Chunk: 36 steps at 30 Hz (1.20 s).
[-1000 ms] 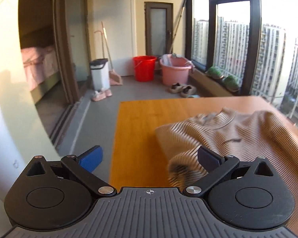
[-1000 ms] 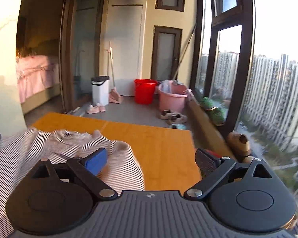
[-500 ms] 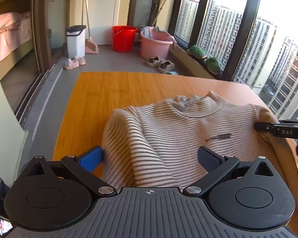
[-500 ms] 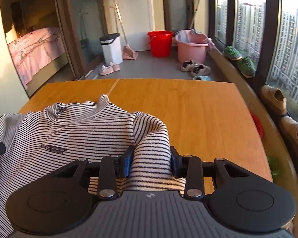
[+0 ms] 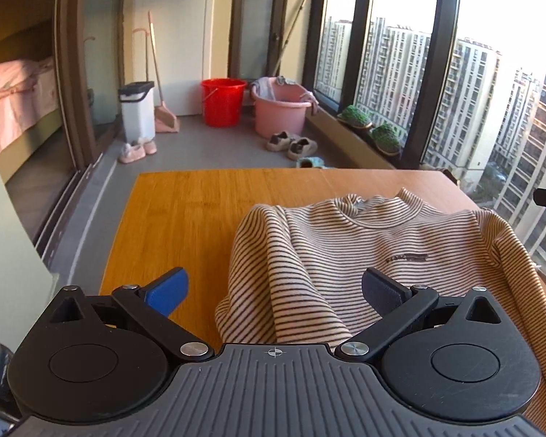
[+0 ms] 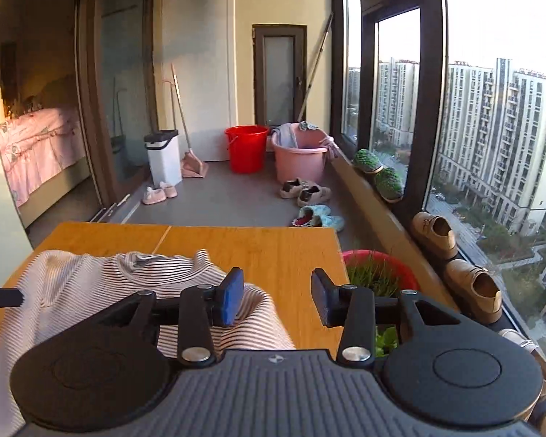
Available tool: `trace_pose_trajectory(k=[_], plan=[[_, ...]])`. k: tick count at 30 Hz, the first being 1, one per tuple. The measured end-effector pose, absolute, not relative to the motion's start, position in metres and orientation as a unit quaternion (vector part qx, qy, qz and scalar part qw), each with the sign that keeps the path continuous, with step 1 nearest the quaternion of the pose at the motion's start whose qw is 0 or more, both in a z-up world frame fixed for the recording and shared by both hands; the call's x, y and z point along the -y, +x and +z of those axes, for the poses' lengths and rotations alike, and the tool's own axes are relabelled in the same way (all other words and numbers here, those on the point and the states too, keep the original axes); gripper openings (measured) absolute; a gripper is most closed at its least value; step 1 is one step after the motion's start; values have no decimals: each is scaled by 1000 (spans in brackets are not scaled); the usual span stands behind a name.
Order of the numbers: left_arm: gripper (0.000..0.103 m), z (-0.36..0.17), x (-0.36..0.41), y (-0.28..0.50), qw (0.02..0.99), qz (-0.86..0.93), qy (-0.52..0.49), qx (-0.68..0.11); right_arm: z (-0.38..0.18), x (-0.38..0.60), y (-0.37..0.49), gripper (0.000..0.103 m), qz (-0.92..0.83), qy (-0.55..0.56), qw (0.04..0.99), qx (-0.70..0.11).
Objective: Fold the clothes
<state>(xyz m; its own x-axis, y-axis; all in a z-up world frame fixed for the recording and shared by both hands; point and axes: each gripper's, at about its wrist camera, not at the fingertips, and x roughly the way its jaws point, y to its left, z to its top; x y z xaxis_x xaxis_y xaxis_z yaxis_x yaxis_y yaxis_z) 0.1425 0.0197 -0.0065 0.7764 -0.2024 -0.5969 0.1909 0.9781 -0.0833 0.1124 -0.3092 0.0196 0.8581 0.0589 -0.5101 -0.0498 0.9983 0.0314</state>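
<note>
Both grippers now stand spread: the right gripper (image 6: 276,300) has just let go the shirt (image 6: 102,284) sleeve, seemingly laid inward, while the left gripper (image 5: 275,291) waits over its side

Lighting: warm low daylight from windows (image 5: 393,83) at right, overexposed sky. Dim upper left. Fisheye bending at edges. Focus sharp.

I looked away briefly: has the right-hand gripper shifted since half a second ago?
Yes. The right gripper has pulled back and risen off the striped cream shirt, its jaws just opening; the wooden table's far edge now sits lower in view.
</note>
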Motion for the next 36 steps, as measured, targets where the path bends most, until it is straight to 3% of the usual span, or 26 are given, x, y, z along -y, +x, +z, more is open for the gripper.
trace_pose_trajectory(k=[6, 11, 12, 14, 16, 21, 29, 34, 36], plan=[[103, 14, -57, 136, 954, -64, -49, -288, 5, 223, 78, 61, 216, 7, 917, -335], [103, 15, -85, 117, 951, -69, -68, -292, -37, 134, 65, 61, 301, -28, 870, -389], [103, 15, -90, 115, 950, -69, -75, -294, -42, 125, 67, 36, 302, -22, 867, -396], [103, 14, -97, 114, 950, -68, -81, -294, -44, 107, 64, 17, 317, -19, 863, -392], [103, 14, -99, 116, 950, -71, -86, -293, -30, 92, 49, 15, 380, -32, 853, -355], [103, 11, -85, 121, 942, -108, -103, -299, -16, 103, 44, 27, 378, -54, 863, -330], [103, -4, -13, 129, 919, -238, -88, -301, -35, 227, 95, 29, 141, 45, 916, -374], [103, -54, 20, 156, 889, -231, -77, -388, -58, 247, 104, 50, 136, 92, 906, -390], [103, -63, 18, 152, 896, -239, -54, -371, -62, 242, 107, 71, 149, 90, 905, -389]])
